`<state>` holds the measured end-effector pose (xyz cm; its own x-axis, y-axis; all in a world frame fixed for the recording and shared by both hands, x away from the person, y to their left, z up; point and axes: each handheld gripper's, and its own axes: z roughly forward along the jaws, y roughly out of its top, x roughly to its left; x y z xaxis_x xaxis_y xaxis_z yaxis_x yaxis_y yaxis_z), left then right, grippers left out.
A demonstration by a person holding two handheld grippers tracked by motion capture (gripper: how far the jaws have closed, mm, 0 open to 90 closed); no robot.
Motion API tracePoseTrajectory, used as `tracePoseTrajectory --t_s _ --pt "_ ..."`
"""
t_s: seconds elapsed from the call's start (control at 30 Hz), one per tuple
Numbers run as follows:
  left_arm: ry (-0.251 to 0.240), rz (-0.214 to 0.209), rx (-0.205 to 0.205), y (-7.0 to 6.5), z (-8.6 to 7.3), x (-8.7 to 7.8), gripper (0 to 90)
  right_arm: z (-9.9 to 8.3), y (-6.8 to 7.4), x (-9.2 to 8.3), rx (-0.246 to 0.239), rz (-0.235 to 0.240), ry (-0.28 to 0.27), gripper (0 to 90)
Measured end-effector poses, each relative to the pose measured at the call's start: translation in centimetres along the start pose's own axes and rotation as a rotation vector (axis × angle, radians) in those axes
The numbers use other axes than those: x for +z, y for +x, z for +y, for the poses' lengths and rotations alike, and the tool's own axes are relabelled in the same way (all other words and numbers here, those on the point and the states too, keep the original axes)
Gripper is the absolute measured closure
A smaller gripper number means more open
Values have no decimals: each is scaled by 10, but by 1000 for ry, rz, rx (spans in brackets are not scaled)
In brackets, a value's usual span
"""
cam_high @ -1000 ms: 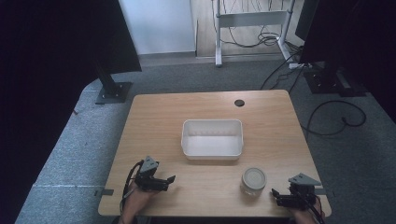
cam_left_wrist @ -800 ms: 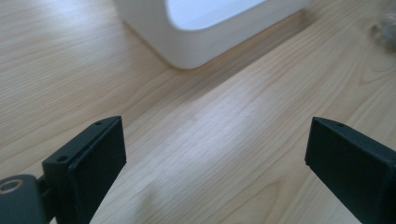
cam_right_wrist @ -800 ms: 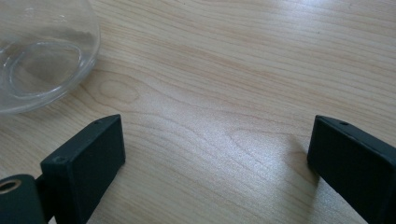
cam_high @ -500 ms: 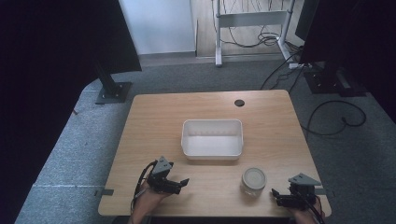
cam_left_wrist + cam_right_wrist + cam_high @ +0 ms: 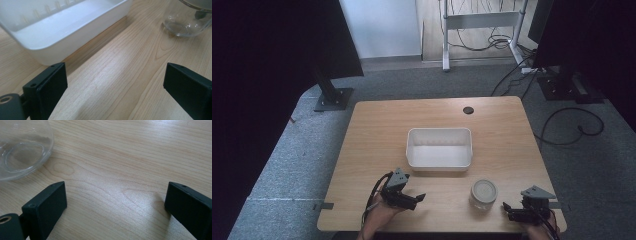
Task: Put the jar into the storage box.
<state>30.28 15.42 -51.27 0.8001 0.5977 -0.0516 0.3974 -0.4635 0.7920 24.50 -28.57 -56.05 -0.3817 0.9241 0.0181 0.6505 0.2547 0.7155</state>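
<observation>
Near edge of the table (image 5: 362, 150): the left gripper (image 5: 414, 199) and right gripper (image 5: 508, 211) lie low over the wood, each in a hand entering from the near side. Between them, closer to the right gripper, stands a clear glass jar (image 5: 483, 193) with a pale lid, upright on bare wood; nothing stands between either gripper and it. In the left gripper view the jar (image 5: 186, 21) appears at upper right, the jaws spread wide with only tabletop between them. In the right gripper view the jar (image 5: 21, 150) sits at upper left, jaws equally wide, holding nothing. Just beyond the jar rests an empty white tray (image 5: 439, 170), near the table's centre. Open wood surrounds it left, right and far. A dark cable hole (image 5: 468, 110) marks the far edge.
</observation>
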Motion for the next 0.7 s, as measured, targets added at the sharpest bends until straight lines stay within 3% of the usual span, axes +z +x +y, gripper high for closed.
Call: tracePoseTrajectory --t_s 0.7 --pt "-8 -56 45 -18 18 20 48 0 0 0 0 0 0 38"
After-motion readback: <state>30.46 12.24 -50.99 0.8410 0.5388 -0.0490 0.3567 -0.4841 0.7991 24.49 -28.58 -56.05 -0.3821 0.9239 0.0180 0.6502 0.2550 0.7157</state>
